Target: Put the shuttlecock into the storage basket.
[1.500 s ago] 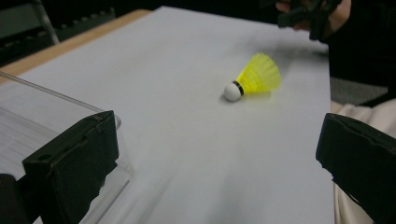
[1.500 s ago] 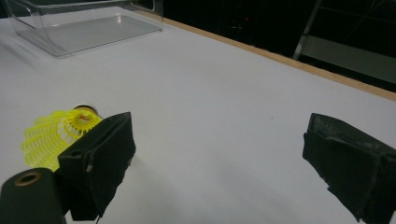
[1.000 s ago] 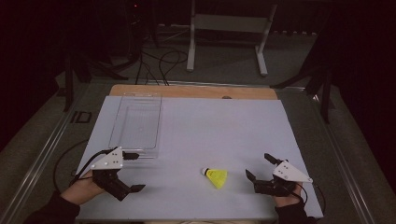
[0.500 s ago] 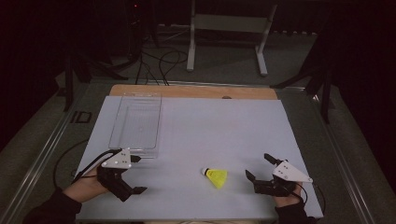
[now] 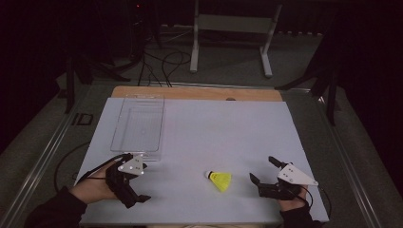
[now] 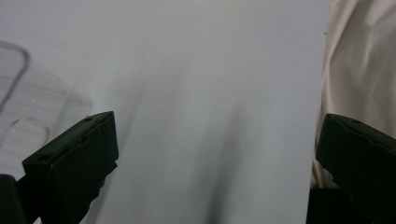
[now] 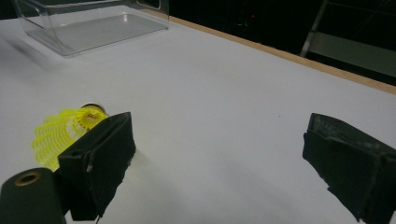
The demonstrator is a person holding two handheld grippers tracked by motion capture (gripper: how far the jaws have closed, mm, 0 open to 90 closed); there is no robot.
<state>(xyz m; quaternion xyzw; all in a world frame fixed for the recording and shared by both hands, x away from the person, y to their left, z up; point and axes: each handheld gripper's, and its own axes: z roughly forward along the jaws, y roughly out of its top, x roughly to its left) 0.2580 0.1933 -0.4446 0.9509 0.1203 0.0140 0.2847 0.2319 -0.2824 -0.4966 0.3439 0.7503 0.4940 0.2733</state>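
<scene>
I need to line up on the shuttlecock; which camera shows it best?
The high view: the yellow shuttlecock lies whole on the white table, between both grippers, nearer the right gripper. The right gripper view shows it closer, but partly hidden behind one jaw. The left gripper view faces bare table and the clear bin.

High view: fixed above the near edge, it looked forward and down over the whole white table (image 5: 228, 128), far enough back to take in the floor beyond.
Left gripper view: rode low and close to the tabletop (image 6: 201, 93), with a corner of the clear tray (image 6: 28, 107) at its left edge.
Right gripper view: sat low, faced across the table toward its far edge. It shared the clear tray (image 7: 93, 23) and the yellow shuttlecock (image 7: 63, 130) with the high view (image 5: 219, 179).
</scene>
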